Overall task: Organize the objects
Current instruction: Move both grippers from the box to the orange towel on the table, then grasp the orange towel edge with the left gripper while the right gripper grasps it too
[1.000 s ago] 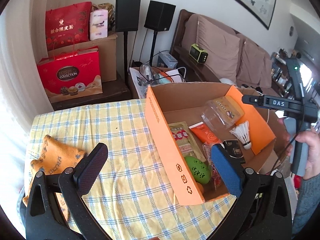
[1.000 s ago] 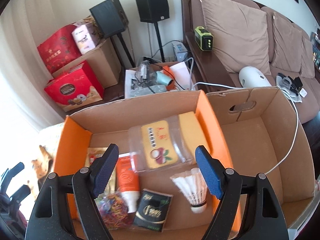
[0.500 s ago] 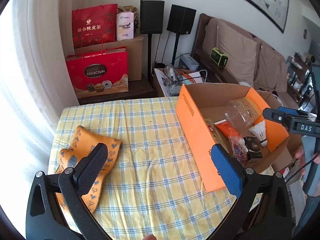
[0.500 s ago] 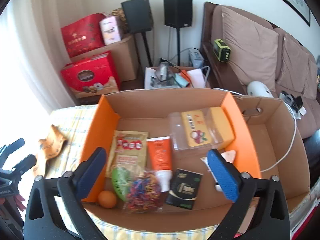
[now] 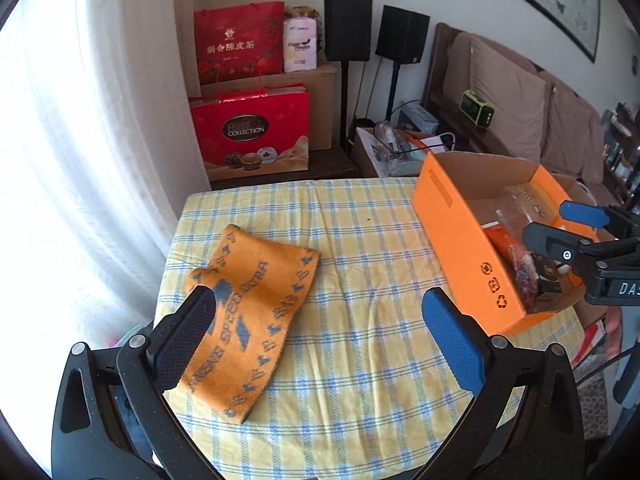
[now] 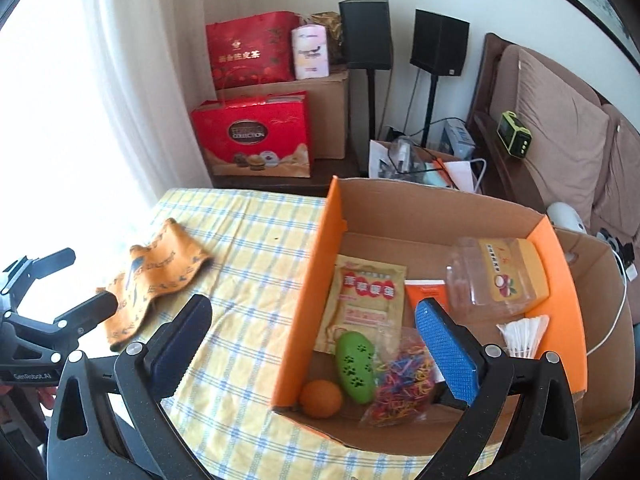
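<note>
1. Orange cardboard box (image 6: 308,292) holds, left to right: an orange ball (image 6: 321,399), green case (image 6: 355,361), rubber bands (image 6: 402,376), jar (image 6: 496,276), shuttlecock (image 6: 522,334).
2. Orange cloth (image 5: 250,312) lies on the checked counter (image 5: 360,264), left of the box.
3. Left gripper (image 5: 320,336) and right gripper (image 6: 316,344): fingers spread, empty.

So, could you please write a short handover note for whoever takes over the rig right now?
Left gripper: open, empty, above the checked tablecloth near the orange cloth.
Right gripper: open, empty, over the left wall of the orange box.
In the box: clear jar, shuttlecock, snack packet, orange tube, green paw case, small orange ball, bag of coloured rubber bands.
Done: those items are boxed.
Left: the cloth lies rumpled on the table outside the box; probably it goes next.
</note>
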A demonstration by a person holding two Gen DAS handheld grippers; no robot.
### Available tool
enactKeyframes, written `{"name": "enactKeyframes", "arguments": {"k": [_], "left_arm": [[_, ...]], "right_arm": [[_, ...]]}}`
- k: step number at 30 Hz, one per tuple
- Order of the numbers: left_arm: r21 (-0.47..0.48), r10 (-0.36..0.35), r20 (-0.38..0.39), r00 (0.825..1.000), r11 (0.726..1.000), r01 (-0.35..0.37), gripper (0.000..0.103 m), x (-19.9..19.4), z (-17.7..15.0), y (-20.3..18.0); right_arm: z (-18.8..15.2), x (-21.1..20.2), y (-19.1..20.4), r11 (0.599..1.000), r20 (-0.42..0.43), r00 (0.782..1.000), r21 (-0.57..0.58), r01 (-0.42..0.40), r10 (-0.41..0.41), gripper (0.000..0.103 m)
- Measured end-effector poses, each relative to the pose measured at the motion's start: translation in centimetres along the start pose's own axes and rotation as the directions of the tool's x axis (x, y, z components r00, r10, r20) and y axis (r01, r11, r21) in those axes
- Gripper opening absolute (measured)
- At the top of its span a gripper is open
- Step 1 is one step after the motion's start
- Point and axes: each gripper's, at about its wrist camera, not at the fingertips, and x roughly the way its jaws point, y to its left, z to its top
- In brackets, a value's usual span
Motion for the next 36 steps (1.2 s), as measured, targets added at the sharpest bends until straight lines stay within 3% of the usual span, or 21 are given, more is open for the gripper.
{"name": "enactKeyframes", "arguments": {"k": [9,16,19,21,23,27,31,36], "left_arm": [[-0.154,0.064,-0.012,0.998,0.986,-0.065,0.103,0.1,-2.1,8.1],[-0.295,0.067,-0.092,0.993,0.951,-0.092,0.103,2.5,-5.3,13.8],[-0.324,0.056,-0.125,0.991,0.941,-0.095,0.103,3.7,-6.7,14.8],[-0.345,0.040,-0.138,0.990,0.935,-0.086,0.103,4.5,-7.4,15.3],[-0.368,0.027,-0.147,0.989,0.926,-0.080,0.100,5.1,-7.9,15.6],[-0.414,-0.012,-0.149,0.989,0.909,-0.051,0.093,6.2,-8.6,16.0],[-0.438,-0.040,-0.157,0.987,0.898,-0.034,0.081,7.3,-8.8,16.2],[-0.466,-0.065,-0.155,0.986,0.885,-0.015,0.080,8.5,-9.0,16.3]], "right_arm": [[1.0,2.5,5.2,0.994,-0.023,0.996,-0.061,-0.089,0.088,0.103],[2.0,5.9,7.8,0.985,-0.073,0.984,-0.043,-0.165,0.162,0.100],[2.4,8.0,8.7,0.981,-0.112,0.977,-0.050,-0.188,0.181,0.092],[2.7,9.5,9.3,0.979,-0.138,0.973,-0.062,-0.195,0.185,0.074],[2.8,11.3,10.0,0.978,-0.167,0.970,-0.081,-0.191,0.175,0.064],[3.2,14.2,11.3,0.971,-0.206,0.961,-0.109,-0.212,0.187,0.052],[3.8,16.7,12.7,0.960,-0.226,0.954,-0.151,-0.234,0.197,0.049],[5.2,19.3,14.3,0.946,-0.251,0.945,-0.192,-0.262,0.211,0.050]]}}
